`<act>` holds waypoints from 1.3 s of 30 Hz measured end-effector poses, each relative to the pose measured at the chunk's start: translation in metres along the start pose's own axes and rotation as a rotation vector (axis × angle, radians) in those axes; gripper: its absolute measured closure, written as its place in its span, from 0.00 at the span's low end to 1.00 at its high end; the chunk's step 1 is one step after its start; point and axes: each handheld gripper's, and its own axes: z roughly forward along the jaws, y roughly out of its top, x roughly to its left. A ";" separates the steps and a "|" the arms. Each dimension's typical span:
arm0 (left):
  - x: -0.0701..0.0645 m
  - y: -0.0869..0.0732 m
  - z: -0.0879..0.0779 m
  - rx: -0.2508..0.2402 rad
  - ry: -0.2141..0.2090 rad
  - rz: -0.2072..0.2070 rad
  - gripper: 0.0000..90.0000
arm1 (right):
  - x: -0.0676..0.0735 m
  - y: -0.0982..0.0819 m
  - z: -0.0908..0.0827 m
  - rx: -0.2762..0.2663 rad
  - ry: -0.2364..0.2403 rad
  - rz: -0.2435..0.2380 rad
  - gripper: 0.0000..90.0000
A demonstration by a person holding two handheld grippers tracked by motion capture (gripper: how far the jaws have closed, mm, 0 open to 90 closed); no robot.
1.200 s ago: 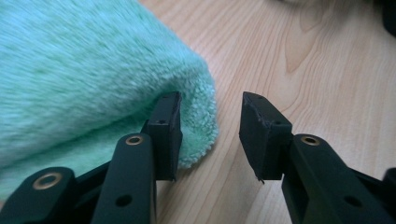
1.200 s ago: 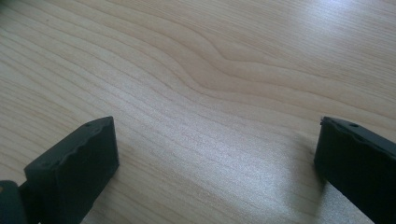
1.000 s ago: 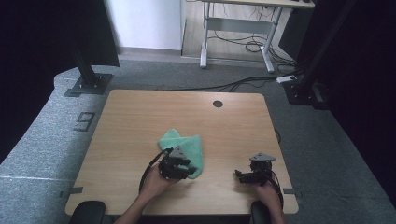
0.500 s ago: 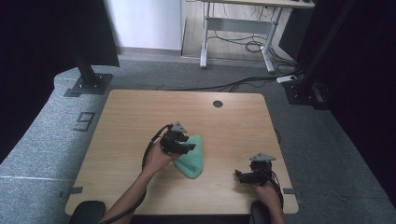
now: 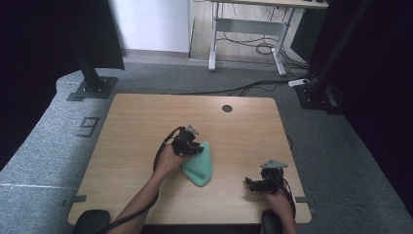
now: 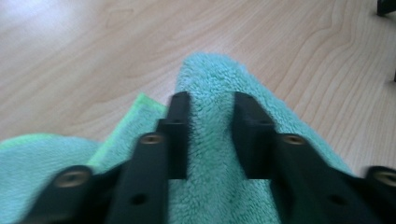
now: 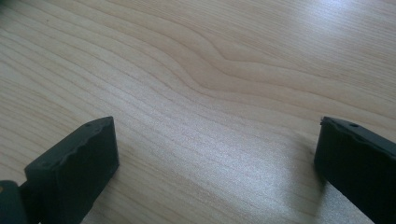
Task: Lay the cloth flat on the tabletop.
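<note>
A green terry cloth [image 5: 200, 169] lies folded into a narrow wedge near the middle of the wooden table [image 5: 136, 122]. My left gripper [image 5: 196, 149] sits at the cloth's far left corner. Its jaws have just been closing, and in the left gripper view a raised fold of the cloth [image 6: 210, 74] is pinched between the black fingers [image 6: 177, 121] of the left gripper [image 6: 211, 100]. My right gripper [image 5: 250, 184] rests near the table's front right, apart from the cloth. In its own view my right gripper [image 7: 217, 128] stands wide open over bare wood.
A round cable hole [image 5: 227, 108] is in the table near its far edge. Black stand feet [image 5: 92, 87] and a desk frame with cables [image 5: 253, 46] stand on the grey carpet beyond the table.
My left gripper has moved away from the front edge toward the table's middle. The cloth, spread wider a second ago, now lies narrower and to the right of that gripper. The right hand stayed put.
</note>
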 end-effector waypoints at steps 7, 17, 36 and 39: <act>-0.001 0.001 -0.015 -0.012 0.003 0.003 0.97 | 0.000 0.000 0.000 0.000 0.000 0.000 0.00; -0.008 -0.019 -0.057 -0.077 0.012 0.016 0.96 | 0.000 0.000 0.000 -0.001 -0.001 -0.001 0.00; 0.003 -0.082 -0.076 -0.057 0.100 -0.043 0.94 | 0.000 0.000 0.000 0.000 0.000 -0.001 0.00; 0.006 -0.089 -0.073 -0.037 0.112 -0.046 0.93 | 0.000 0.000 0.000 0.000 0.000 -0.001 0.00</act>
